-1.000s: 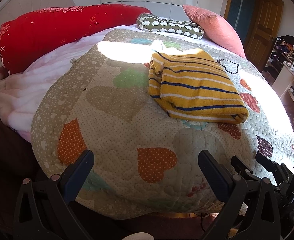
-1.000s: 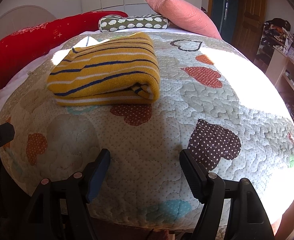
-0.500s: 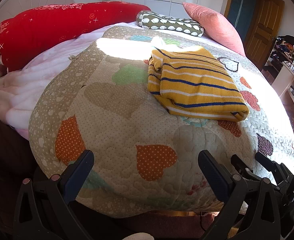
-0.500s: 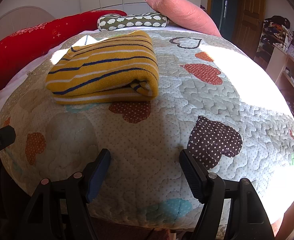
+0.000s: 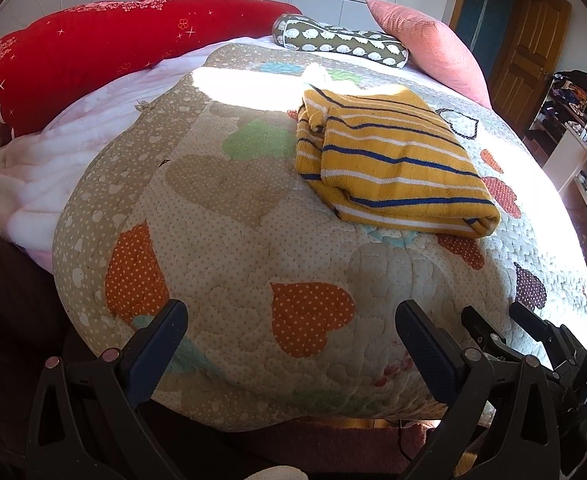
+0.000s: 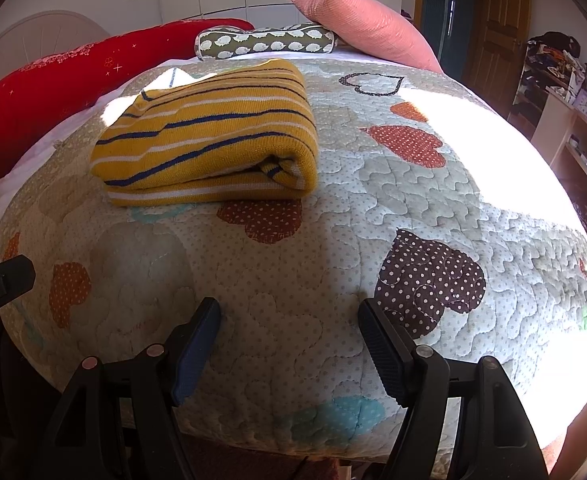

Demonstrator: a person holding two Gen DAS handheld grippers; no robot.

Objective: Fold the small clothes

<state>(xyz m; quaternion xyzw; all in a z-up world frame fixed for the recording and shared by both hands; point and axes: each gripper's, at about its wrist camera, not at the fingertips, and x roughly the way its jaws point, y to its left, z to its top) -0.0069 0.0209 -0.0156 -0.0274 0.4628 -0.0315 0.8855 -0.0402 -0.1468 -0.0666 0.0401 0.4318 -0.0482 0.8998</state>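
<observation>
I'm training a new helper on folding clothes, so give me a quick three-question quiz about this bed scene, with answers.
1. True or false: the yellow knitted garment with blue and white stripes lies folded on the heart-patterned quilt.
2. Is anything between the fingers of the left claw or the right claw?
3. Which lies nearest the pink cushion: A) red bolster, B) green patterned roll pillow, C) garment?

Key: 1 true. 2 no, both stand open, short of the garment. 3 B.

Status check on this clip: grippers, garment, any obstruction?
Left gripper open, empty. Right gripper open, empty. Striped top folded on quilt, untouched. Nothing in the way.
</observation>
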